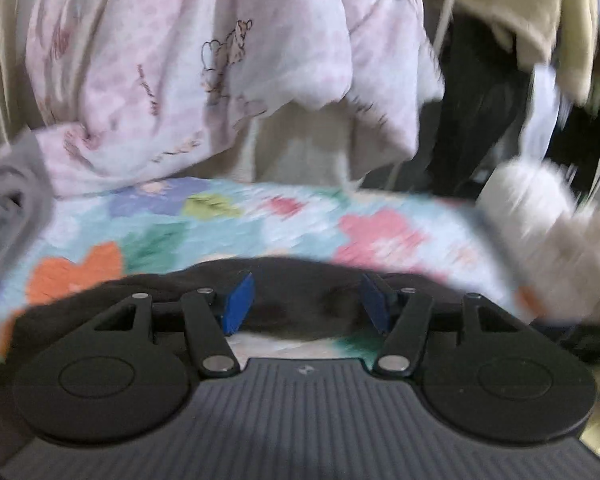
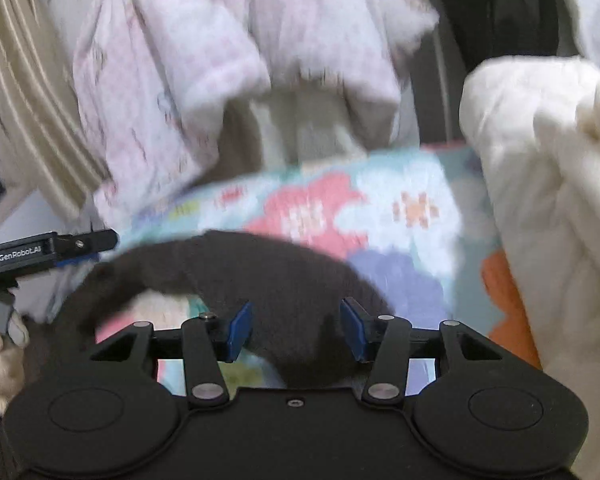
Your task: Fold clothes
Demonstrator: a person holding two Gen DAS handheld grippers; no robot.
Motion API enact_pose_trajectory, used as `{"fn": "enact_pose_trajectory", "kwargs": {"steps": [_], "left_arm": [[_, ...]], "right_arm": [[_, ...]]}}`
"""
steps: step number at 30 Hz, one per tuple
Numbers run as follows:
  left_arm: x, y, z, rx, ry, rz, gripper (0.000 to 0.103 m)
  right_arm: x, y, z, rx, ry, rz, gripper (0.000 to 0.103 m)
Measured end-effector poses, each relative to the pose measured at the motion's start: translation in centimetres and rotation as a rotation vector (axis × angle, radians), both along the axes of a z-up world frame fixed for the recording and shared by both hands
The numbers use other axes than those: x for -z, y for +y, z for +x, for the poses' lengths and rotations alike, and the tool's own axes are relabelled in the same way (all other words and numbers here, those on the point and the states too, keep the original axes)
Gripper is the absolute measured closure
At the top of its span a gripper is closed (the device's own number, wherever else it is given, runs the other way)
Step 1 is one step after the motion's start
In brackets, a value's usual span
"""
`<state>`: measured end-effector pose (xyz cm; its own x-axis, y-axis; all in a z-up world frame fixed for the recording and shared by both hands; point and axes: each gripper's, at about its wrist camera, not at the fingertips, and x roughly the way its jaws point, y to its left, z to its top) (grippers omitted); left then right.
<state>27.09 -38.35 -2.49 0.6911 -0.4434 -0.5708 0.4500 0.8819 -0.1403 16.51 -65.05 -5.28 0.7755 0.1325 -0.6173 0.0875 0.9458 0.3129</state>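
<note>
A dark brown garment (image 1: 292, 284) lies on the flowered bedspread (image 1: 220, 220). In the left wrist view my left gripper (image 1: 306, 306) is open, its blue pads on either side of the garment's edge without pinching it. In the right wrist view the same dark garment (image 2: 260, 272) is bunched in an arch. My right gripper (image 2: 296, 330) is open with a fold of the cloth between its pads. The left gripper (image 2: 60, 250) shows at the left edge of that view. Both views are blurred.
A pink patterned quilt (image 1: 188, 72) is heaped at the back of the bed. A grey cloth (image 1: 8, 208) lies at the left. A white fluffy garment (image 2: 548, 184) lies at the right. Beige curtains (image 2: 24, 112) hang at the left, and clothes (image 1: 540, 20) hang at back right.
</note>
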Motion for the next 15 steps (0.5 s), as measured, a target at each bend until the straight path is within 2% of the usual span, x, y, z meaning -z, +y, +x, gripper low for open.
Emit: {"fn": "enact_pose_trajectory", "kwargs": {"steps": [2, 4, 5, 8, 11, 15], "left_arm": [[1.1, -0.2, -0.1, 0.026, -0.013, 0.103, 0.044], [1.9, -0.8, -0.9, 0.063, -0.036, 0.170, 0.045], [2.2, -1.0, -1.5, 0.082, -0.059, 0.196, 0.045], [2.6, -2.7, -2.7, 0.165, -0.154, 0.249, 0.045], [2.8, -4.8, -3.7, 0.274, -0.239, 0.299, 0.044], [3.5, -7.7, -5.3, 0.441, -0.365, 0.365, 0.040]], "right_arm": [[0.2, 0.7, 0.1, -0.051, -0.011, -0.022, 0.048], [0.1, 1.6, -0.1, -0.113, -0.024, -0.044, 0.048], [0.1, 2.3, 0.0, -0.155, -0.031, -0.081, 0.047], [0.5, 5.4, 0.1, -0.263, -0.034, -0.287, 0.047], [1.5, 6.5, 0.0, -0.243, -0.018, -0.426, 0.047], [2.2, 5.8, -0.1, -0.183, 0.025, -0.496, 0.046]]}}
